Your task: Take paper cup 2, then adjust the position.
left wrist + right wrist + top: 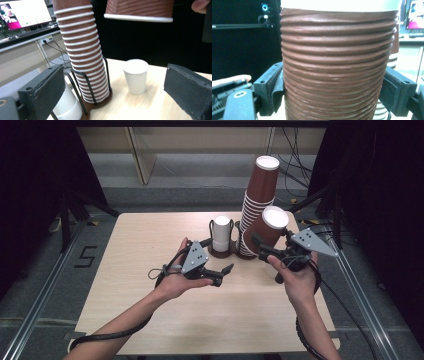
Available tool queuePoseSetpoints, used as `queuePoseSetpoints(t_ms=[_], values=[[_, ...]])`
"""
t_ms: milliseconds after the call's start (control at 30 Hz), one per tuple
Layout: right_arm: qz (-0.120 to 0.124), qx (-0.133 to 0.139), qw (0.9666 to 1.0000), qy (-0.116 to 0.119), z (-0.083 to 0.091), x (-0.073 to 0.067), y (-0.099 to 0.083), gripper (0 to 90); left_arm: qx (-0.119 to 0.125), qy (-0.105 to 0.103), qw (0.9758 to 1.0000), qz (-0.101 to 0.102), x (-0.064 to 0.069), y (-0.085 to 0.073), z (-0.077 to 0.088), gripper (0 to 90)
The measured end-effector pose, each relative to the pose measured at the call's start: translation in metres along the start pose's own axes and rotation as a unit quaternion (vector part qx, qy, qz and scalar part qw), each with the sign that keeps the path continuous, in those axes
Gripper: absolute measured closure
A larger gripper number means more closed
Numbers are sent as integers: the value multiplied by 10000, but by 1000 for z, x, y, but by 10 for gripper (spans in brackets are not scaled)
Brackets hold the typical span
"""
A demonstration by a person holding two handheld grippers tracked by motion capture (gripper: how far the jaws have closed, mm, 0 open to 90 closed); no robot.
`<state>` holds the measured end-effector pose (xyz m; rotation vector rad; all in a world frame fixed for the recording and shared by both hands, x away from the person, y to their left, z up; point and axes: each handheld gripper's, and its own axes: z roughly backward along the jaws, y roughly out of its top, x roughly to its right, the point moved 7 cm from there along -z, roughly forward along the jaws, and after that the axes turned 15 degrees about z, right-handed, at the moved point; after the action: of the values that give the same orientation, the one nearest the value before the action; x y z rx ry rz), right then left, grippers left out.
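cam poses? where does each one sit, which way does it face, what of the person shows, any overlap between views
High view: above the person's side, facing forward and down on the table; both forearms, left gripper, right gripper.
Left gripper view: rides the left gripper, looks between its open jaws at the brown cup stack and a white cup.
Right gripper view: rides the right gripper, facing the held brown cup; a fingertip at left.
Shared: the held brown cup and the stack appear in all three.

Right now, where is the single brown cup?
In the high view the single brown cup is clamped in the right gripper, right of centre, beside the brown stack.
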<state>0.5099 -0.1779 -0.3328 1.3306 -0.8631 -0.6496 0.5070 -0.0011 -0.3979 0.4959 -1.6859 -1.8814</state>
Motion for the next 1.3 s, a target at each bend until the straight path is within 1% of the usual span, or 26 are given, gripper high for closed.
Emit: queuePoseSetpoints(t_ms=[33,67,100,133,200,233,267,300,333,367,400,567,667,700,733,767,833,867,933,1000,1033,1067,1100,1167,1233,1300], values=[[0,0,10000,0,0,0,0,183,0,0,10000,0,0,0,0,29],[-38,-92,9999,43,2,-4,-10,183,-20,-28,10000,23,0,-6,4,29],[-38,-92,9999,43,2,-4,-10,183,-20,-28,10000,23,0,-6,4,29],[-107,-123,9999,36,2,-7,-15,183,-36,-38,10000,38,1,-9,6,29],[-85,-204,9997,88,3,-11,-28,183,-65,-45,9999,98,1,-16,9,29],[-85,-204,9997,88,3,-11,-28,183,-78,-48,9999,90,1,-19,11,29],[-109,-351,9993,106,4,-15,-39,183,-113,-53,9999,69,1,-25,14,29],[-62,-315,9994,112,3,-16,-42,182,-113,-53,9999,69,1,-25,14,29],[-168,-316,9993,127,3,-19,-46,182,-133,-60,9998,96,2,-28,15,29],[-168,-316,9993,127,3,-19,-46,182,-147,-69,9998,78,2,-31,16,29],[-170,-435,9988,160,4,-21,-51,182,-143,-68,9998,72,3,-33,17,29],[-195,-616,9977,211,3,-34,-76,181,-206,-102,9997,11,8,-41,21,28],[-285,-675,9970,255,4,-37,-82,180,-220,-89,9997,33,9,-45,24,28],[-164,-723,9971,190,4,-37,-86,180,-230,-84,9997,42,9,-46,26,28],[-164,-723,9971,190,4,-37,-86,180,-225,-86,9997,41,9,-47,27,28],[-260,-726,9968,213,4,-39,-87,179,-244,-77,9997,68,9,-51,29,28],[-270,-705,9968,243,3,-40,-88,178,-268,-78,9996,60,9,-54,30,28],[-288,-781,9963,224,4,-40,-90,178,-280,-96,9995,74,11,-56,30,28],[-260,-706,9968,282,2,-42,-92,177,-320,-132,9994,75,13,-62,30,28],[-351,-777,9959,295,2,-44,-95,175,-349,-150,9993,64,15,-66,29,27],[-467,-801,9952,317,1,-46,-96,175,-354,-154,9992,50,16,-68,28,27],[-463,-830,9950,310,2,-46,-98,175,-369,-168,9992,42,16,-69,27,27],[-577,-852,9940,369,2,-47,-100,174,-377,-199,9990,120,18,-71,26,27],[-638,-844,9938,342,3,-46,-102,174,-386,-224,9989,153,19,-72,26,27],[-846,-892,9918,339,4,-44,-106,173,-372,-252,9989,118,21,-72,25,17],[-932,-878,9912,329,4,-41,-108,172,-410,-281,9987,61,24,-73,23,1]])
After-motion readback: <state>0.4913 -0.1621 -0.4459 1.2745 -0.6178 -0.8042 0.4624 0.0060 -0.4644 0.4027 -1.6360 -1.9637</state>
